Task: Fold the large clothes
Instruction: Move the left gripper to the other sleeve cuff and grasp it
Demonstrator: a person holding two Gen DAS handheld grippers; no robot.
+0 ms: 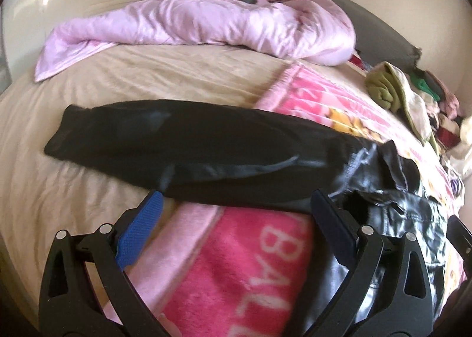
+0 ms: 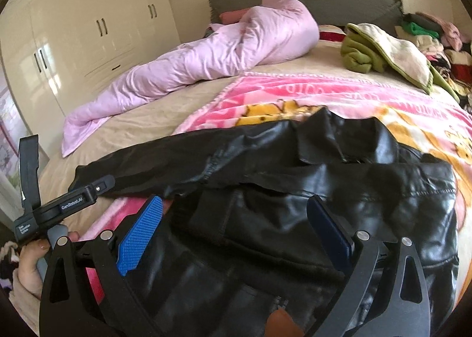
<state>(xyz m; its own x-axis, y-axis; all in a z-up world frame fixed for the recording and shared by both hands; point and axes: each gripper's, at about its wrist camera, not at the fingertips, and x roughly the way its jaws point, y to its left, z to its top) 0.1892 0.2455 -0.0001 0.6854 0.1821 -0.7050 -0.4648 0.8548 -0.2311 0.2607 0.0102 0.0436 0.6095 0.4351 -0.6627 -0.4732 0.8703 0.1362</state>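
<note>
Jacket: black, leather-look, lies across the pink blanket at the near side of the bed, body to the right, one sleeve stretched out flat to the left, cuff over the beige sheet.

Left gripper: jaws spread wide, nothing between them, tips just short of the sleeve's near edge. Blue pad visible on its left finger.

Right gripper: also wide and empty, hovering over the jacket body near the front panel and collar. In the right wrist view the left gripper's body shows at lower left, held in a hand.

Step, as I read it: early in the fold. Sleeve is laid out, not yet brought in. Body looks rumpled, with the front panel bunched.

Next move probably needs: left closes on the sleeve near the cuff or mid-length and carries it across the body; right pins or grips the shoulder so the body doesn't drag. The material looks stiff and slick, so bite deep.

Pink duvet and the clothes pile at the far side are well apart from the work.
</note>
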